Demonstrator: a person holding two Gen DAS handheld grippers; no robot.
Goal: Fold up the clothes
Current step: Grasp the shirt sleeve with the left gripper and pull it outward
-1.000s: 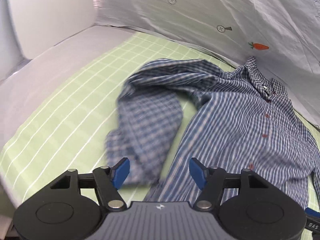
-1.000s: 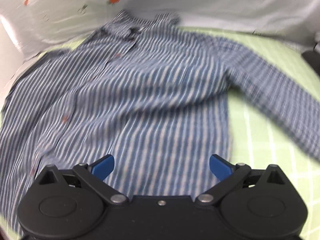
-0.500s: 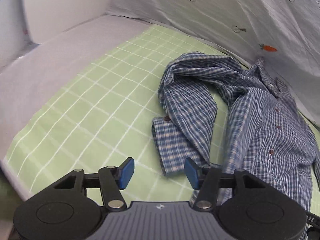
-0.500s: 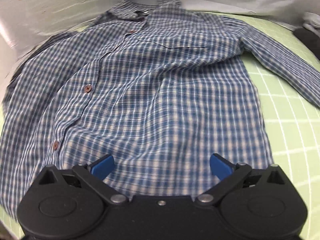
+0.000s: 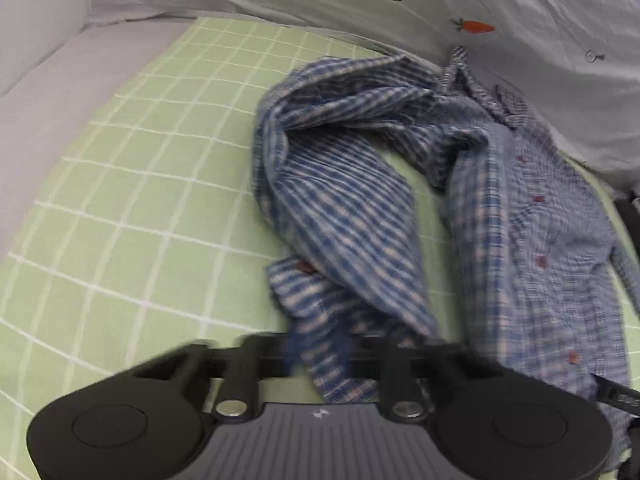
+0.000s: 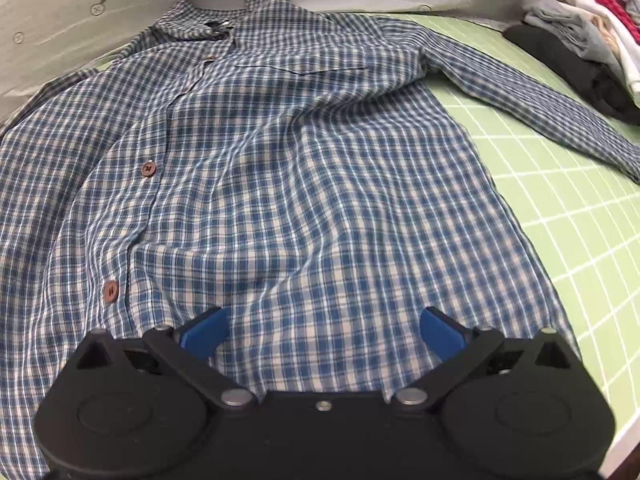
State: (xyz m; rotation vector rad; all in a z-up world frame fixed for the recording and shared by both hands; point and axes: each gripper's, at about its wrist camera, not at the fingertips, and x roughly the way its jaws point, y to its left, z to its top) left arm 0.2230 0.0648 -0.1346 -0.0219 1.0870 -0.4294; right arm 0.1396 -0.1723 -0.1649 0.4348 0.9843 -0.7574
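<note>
Left wrist view: your left gripper (image 5: 326,354) has its fingers pinched together on the cuff of the blue-and-white checked button shirt (image 6: 280,184), spread on the green gridded mat (image 5: 132,208). Your right gripper (image 6: 323,330) hovers over the near hem, fingers wide apart, holding nothing.

Work surface: light green sheet (image 5: 132,208) with white grid lines. Pale cloth backdrop (image 5: 520,8) printed with a small carrot (image 5: 474,27) fills upper right of left view. Plain grey-white panel (image 5: 36,36) at upper left; lighting even.
</note>
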